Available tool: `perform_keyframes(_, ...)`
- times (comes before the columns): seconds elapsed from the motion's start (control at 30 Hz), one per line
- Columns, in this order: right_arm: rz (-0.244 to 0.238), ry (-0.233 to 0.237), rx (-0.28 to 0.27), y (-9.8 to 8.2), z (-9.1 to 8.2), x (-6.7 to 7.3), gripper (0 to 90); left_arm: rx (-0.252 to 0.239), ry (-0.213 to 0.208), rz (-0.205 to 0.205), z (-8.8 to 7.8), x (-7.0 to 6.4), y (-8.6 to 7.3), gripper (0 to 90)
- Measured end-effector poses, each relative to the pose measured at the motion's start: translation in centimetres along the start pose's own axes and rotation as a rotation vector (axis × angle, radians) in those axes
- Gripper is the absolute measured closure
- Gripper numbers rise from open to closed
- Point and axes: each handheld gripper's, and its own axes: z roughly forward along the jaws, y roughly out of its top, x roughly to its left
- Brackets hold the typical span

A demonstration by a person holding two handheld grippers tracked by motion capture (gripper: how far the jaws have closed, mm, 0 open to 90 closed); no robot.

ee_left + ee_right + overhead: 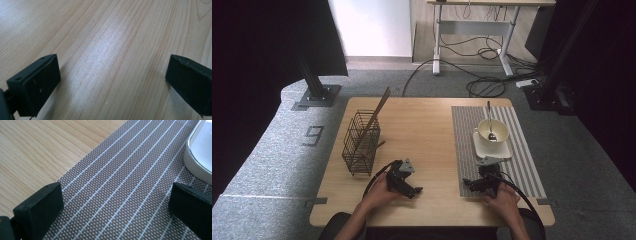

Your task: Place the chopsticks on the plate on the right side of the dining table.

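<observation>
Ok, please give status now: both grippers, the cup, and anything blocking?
Left gripper open, over bare table. Right gripper open, over striped mat. Cup with spoon on saucer, untouched. Nothing in the way.

Matt wooden table (105, 50), woven striped placemat (125, 182), glossy ceramic plate (200, 155)

Right gripper (113, 202) with jaws wide apart and nothing between them, low over a striped mat (130, 182), bare table (37, 147) upper left, white plate (200, 152) edge upper right, near one jaw
</observation>
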Motion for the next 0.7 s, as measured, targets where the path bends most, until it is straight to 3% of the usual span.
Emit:
perform_keyframes(0.43, -0.008, 0.004, -0.001, 0.03, 0.02, -0.03, 0.0, -0.002, 0.0, -0.002, 0.02, -0.01, 0.0, 0.0)
perform_keyframes(0.57, -0.034, 0.026, 0.019, 0.22, -0.15, -0.13, 0.4, -0.002, 0.0, -0.002, 0.02, -0.01, 0.0, 0.0)
perform_keyframes(0.6, -0.059, 0.011, 0.028, 0.33, -0.35, -0.09, 0.0, -0.002, 0.0, -0.002, 0.01, -0.01, 0.0, 0.0)
perform_keyframes(0.7, -0.072, 0.014, 0.029, 0.59, -0.58, 0.0, 0.0, -0.001, -0.001, -0.002, 0.0, -0.01, 0.0, 0.0)
